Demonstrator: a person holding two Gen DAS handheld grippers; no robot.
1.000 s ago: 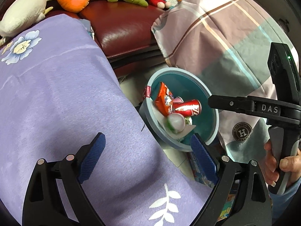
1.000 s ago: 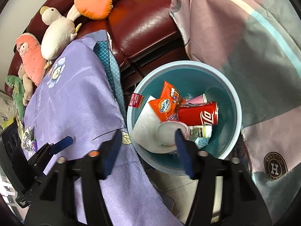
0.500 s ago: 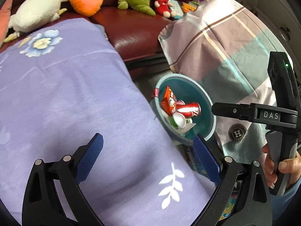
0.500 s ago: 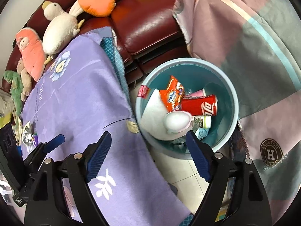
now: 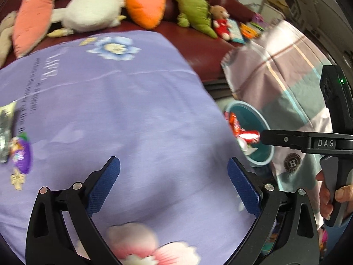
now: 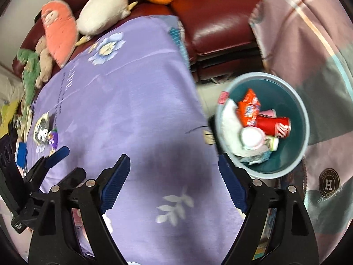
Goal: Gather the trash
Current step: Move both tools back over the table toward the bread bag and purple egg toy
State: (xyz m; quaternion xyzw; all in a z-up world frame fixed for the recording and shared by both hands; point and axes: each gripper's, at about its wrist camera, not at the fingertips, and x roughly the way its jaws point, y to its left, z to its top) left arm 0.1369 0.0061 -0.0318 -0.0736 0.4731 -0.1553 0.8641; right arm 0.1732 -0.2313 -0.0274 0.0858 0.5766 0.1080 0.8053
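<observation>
- Far left on the purple cloth [image 5: 123, 114], a crinkled silver foil wrapper [image 6: 42, 130] and a glossy purple packet [image 5: 22, 154] lie touching each other, outside the bin.
- The cloth is soft and matte, printed with pale flowers and white leaves; it drapes over a raised surface in front of a shiny dark red leather sofa [image 6: 220, 28].
- Plush toys line the sofa: a pink carrot [image 5: 35, 11], a white rabbit [image 5: 92, 13], an orange carrot [image 5: 145, 2].
- The left gripper [image 5: 174, 190] hangs over the cloth, jaws spread wide, nothing between the ribbed blue pads.
- The right gripper [image 6: 174, 178] hovers likewise, jaws spread and empty.
- Right, the round blue plastic bin [image 6: 302, 110] stands on the floor beside the cloth's edge; it holds a red can [image 6: 273, 125], an orange snack bag [image 6: 249, 110], white paper [image 6: 229, 123].
- Only the right view shows the bin's full contents; in the left view the cloth and the right gripper's black finger hide part of it.
- A plaid blanket [image 5: 286, 70] lies farthest right.
</observation>
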